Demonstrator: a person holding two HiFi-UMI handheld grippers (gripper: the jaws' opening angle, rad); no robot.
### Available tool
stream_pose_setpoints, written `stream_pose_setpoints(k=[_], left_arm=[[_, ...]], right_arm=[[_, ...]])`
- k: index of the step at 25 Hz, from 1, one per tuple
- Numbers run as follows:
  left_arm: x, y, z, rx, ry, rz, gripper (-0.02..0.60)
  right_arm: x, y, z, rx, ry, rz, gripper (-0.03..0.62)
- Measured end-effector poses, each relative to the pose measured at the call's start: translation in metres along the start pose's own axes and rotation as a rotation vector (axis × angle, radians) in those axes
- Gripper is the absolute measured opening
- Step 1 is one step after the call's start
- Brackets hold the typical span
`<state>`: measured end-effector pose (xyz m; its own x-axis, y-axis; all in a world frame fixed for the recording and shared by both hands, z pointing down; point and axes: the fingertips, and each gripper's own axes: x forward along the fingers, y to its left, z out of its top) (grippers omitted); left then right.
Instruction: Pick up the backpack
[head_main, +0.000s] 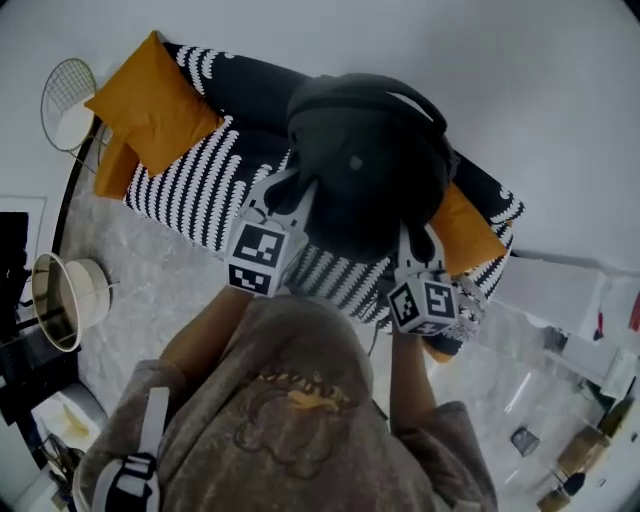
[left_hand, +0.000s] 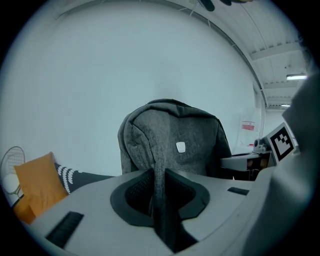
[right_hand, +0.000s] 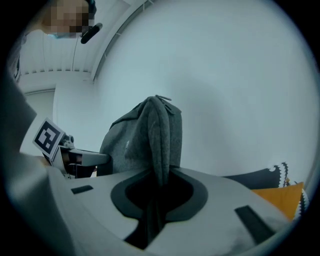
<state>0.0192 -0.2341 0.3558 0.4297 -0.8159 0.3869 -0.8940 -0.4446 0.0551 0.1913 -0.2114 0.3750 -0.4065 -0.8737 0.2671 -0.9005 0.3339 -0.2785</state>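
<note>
A dark grey backpack (head_main: 365, 170) hangs in the air above the sofa, held up by both grippers. My left gripper (head_main: 298, 198) is shut on one of its shoulder straps (left_hand: 160, 180), which runs down between the pads in the left gripper view, with the bag's front (left_hand: 172, 145) and its small white badge beyond. My right gripper (head_main: 410, 242) is shut on the other grey strap (right_hand: 160, 150), pinched between its jaws, with the bag's side (right_hand: 125, 145) just past it. The straps' lower ends are hidden behind the gripper bodies.
Under the bag stands a black sofa with a white pattern (head_main: 200, 190), with orange cushions at its left (head_main: 155, 100) and right (head_main: 465, 232) ends. A round wire table (head_main: 68, 100) and a round lamp (head_main: 60, 300) stand at the left, white furniture (head_main: 560, 295) at the right.
</note>
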Motion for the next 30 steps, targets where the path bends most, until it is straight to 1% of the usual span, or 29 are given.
stream_pose_setpoints(k=[5,8,12,15,19,26,30], left_arm=[[-0.032,-0.008,0.005,-0.002,-0.023,0.025,0.063],[-0.054,-0.012,0.003,0.008,-0.023,0.017,0.063],[-0.088,-0.009,-0.007,0.027,-0.034,0.006,0.063],[-0.121,-0.007,-0.018,0.046,-0.049,-0.009,0.063],[-0.174,-0.003,-0.036,0.07,-0.067,-0.034,0.063],[-0.261,-0.009,-0.058,0.109,-0.057,-0.081,0.062],[-0.306,-0.014,-0.067,0.106,-0.06,-0.081,0.062]], right_arm=[[-0.024,0.018,0.007,-0.01,-0.011,0.03,0.043],[-0.036,0.03,0.005,-0.01,-0.022,0.031,0.043],[-0.057,0.058,-0.007,-0.007,-0.039,0.023,0.043],[-0.078,0.085,-0.02,-0.006,-0.054,0.009,0.043],[-0.114,0.13,-0.041,-0.001,-0.074,-0.012,0.043],[-0.18,0.198,-0.07,0.014,-0.094,-0.05,0.043],[-0.213,0.23,-0.078,0.015,-0.091,-0.053,0.043]])
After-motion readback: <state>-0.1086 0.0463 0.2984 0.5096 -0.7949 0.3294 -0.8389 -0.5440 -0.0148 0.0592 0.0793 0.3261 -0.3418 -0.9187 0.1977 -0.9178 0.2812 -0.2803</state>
